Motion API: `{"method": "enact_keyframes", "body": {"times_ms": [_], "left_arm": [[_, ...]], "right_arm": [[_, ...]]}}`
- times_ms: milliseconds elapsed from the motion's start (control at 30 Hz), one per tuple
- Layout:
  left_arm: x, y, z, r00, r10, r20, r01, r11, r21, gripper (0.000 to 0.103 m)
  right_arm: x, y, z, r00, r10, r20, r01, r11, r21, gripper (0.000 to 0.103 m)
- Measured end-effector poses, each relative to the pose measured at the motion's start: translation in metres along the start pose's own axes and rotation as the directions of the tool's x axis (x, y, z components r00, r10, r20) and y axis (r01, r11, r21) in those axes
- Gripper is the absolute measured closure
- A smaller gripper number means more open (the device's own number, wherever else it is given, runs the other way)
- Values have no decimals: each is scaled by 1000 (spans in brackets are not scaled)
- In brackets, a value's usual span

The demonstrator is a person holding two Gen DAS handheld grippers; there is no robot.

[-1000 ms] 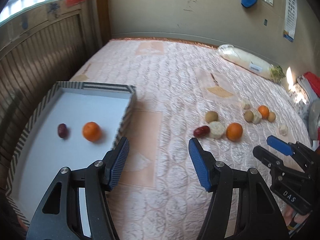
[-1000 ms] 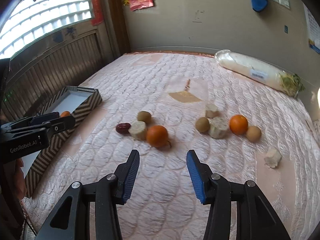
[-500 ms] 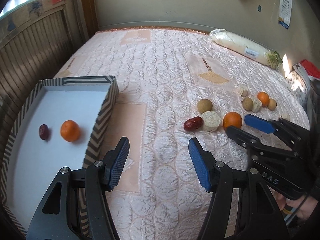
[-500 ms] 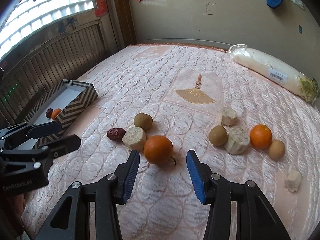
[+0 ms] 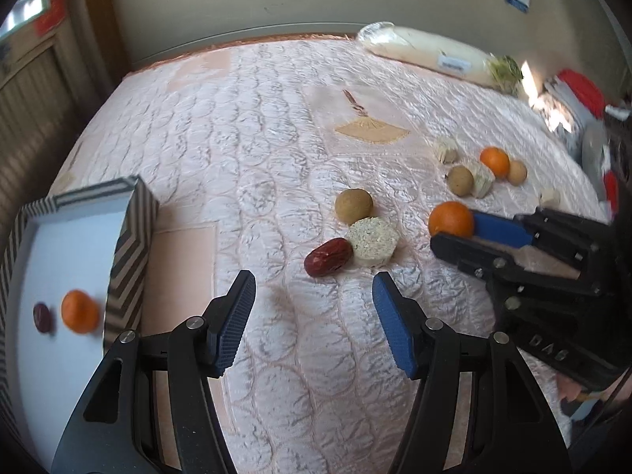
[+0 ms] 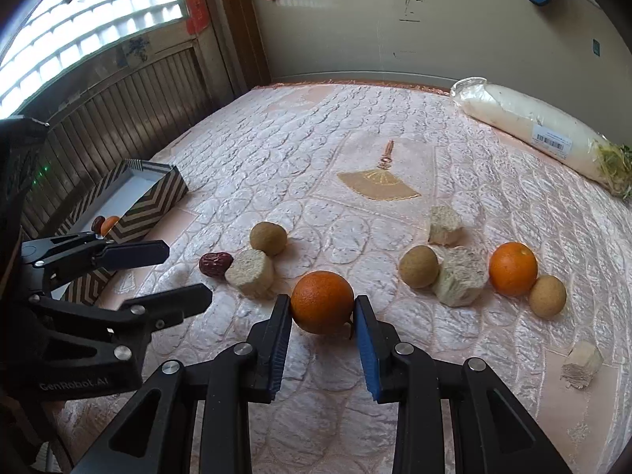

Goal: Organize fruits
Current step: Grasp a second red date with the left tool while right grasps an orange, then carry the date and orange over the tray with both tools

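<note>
An orange (image 6: pixel 322 302) lies on the pink quilt, and my right gripper (image 6: pixel 322 305) is closing on it, both blue pads touching its sides; the left wrist view shows the same grip (image 5: pixel 458 233). Just left lie a red date (image 5: pixel 328 256), a pale round cake (image 5: pixel 373 243) and a brown round fruit (image 5: pixel 353 205). My left gripper (image 5: pixel 312 288) hovers open just short of the date, nothing between its fingers. At the left stands the striped tray (image 5: pixel 134 237), holding another orange (image 5: pixel 79 312) and a date (image 5: pixel 41 318).
A second cluster lies to the right: an orange (image 6: pixel 512 268), two brown fruits (image 6: pixel 418 266) and pale cake pieces (image 6: pixel 460 276). A wrapped white radish (image 6: pixel 525 124) rests by the far wall. A wooden panelled wall runs behind the tray. Bare quilt (image 6: pixel 316 158) stretches beyond the fruits.
The right gripper has advanced to the nearest orange and its jaws have narrowed onto it. The left gripper has swung right from over the tray toward the date, still open.
</note>
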State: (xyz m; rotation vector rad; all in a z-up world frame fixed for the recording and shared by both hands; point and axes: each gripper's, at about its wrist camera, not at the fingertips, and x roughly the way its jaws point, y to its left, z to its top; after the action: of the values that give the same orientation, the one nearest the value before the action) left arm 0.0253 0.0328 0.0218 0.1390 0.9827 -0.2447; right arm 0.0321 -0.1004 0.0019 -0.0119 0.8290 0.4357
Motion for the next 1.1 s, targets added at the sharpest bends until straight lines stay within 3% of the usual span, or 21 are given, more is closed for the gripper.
{"method": "enact_keyframes", "body": {"times_ms": [267, 400, 533, 833, 1100], "left_arm": [[19, -1, 5, 1000, -2, -27, 3, 999, 50, 42], [17, -5, 6, 1000, -27, 2, 27, 996, 86, 69], [17, -7, 7, 999, -37, 8, 36, 995, 96, 83], [-3, 4, -5, 999, -22, 45, 21, 999, 27, 83], [-30, 19, -21, 995, 44, 89, -39, 998, -57, 83]], "right_arm": [[-1, -4, 1, 1000, 14, 8, -14, 1000, 17, 72], [0, -5, 0, 1000, 16, 7, -17, 1000, 22, 72], [-1, -4, 0, 1000, 17, 8, -17, 1000, 21, 72], [-4, 0, 0, 1000, 15, 14, -16, 1000, 12, 72], [-19, 20, 0, 999, 9, 48, -9, 1000, -12, 73]]}}
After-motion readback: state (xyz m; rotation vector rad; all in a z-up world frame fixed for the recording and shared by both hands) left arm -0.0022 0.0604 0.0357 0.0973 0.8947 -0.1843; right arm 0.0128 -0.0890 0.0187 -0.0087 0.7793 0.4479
